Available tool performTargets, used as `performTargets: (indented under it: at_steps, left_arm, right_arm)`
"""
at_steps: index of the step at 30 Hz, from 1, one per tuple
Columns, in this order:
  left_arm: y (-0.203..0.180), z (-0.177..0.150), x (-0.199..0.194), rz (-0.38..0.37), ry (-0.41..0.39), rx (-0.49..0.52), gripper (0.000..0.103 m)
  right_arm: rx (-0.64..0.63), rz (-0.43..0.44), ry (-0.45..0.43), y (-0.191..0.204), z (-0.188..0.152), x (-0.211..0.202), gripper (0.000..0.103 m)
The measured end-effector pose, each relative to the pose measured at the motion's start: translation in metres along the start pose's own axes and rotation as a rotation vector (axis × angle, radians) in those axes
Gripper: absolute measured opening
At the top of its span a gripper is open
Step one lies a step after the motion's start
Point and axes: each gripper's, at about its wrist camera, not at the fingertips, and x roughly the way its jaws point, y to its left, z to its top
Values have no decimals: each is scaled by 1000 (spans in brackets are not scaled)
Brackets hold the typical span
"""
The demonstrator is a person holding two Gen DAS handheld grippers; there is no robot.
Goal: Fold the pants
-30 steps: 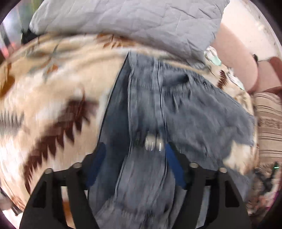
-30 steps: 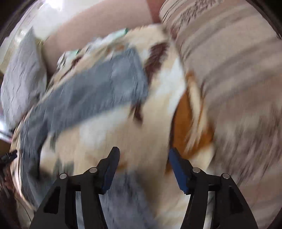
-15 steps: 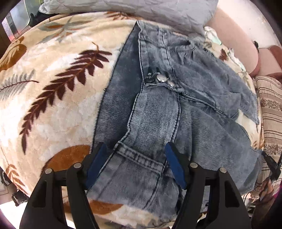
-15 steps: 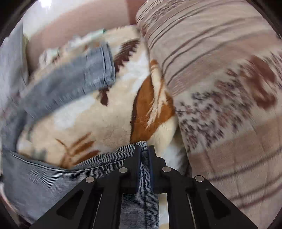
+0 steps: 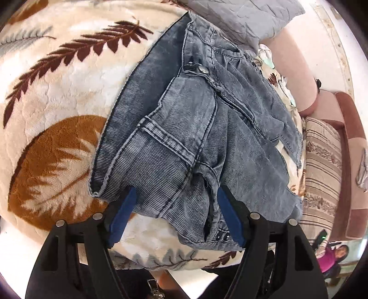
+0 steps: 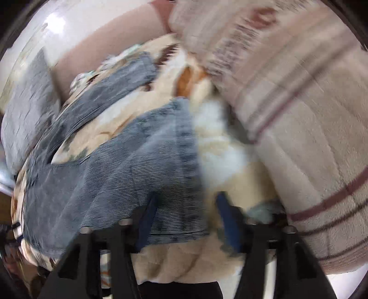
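Grey-blue denim pants [image 5: 207,128] lie spread on a cream blanket with brown leaf prints [image 5: 53,92]. In the left wrist view the waistband end bunches near the bed's front edge, and my left gripper [image 5: 177,214] is open around that bunched cloth, not clamped on it. In the blurred right wrist view a pant leg with its hem [image 6: 147,165] lies flat on the blanket, the other leg [image 6: 119,85] further back. My right gripper [image 6: 186,218] is open just above the near leg's hem corner, holding nothing.
A grey quilted pillow [image 5: 241,16] lies at the back. A striped beige cushion [image 6: 299,115] stands at the right, close to my right gripper, and shows in the left wrist view [image 5: 322,161]. A pink headboard [image 5: 296,76] lies behind. The bed's front edge is right under both grippers.
My right gripper was shut on the leg hem half a second ago; now it is open and the leg lies flat. My left gripper has drawn back toward the bed's front edge.
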Motion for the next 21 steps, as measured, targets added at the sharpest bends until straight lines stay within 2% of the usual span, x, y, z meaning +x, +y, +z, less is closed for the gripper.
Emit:
performTargets:
  at_steps: [2,4,6,7,9,12,14,16,18,20,21]
  left_arm:
    - [-9,-2,-10,-2,-44,34,60]
    - [-13,-2,-17,11,-86,47,56]
    - [-11,-2,-11,88,-81,50,54]
    - [-9,-1,-2,124,-56,48,46]
    - [-1,-3,6,128,-20,36,42]
    - [2,-8,-8,116,-29,56,42]
    - [5,-11,-24,99,-36,87,42]
    - [8,-10,-45,86,-79,113,42]
    - [9,-1,-66,79,-146,127,49]
    - [7,17,-73,80,-185,121,69]
    - [5,30,-73,87,-195,113,71]
  right_arm:
    - [-84,-64,-72,13,2,-25,12]
    - [-75,-103,-136,6,4,-46,12]
    - [-46,-117,-107,-8,5,-42,13]
    - [-34,-138,-70,-17,0,-34,13]
    - [-14,-145,40,-25,-9,-5,16]
    - [40,-108,7,-30,-16,-18,21]
    - [60,-83,-44,-32,-11,-41,22]
    - [55,-72,-95,-32,-4,-62,27]
    - [47,-50,-157,-25,11,-80,40]
    - [41,-12,-174,-14,30,-80,51]
    - [40,9,-176,-9,43,-77,52]
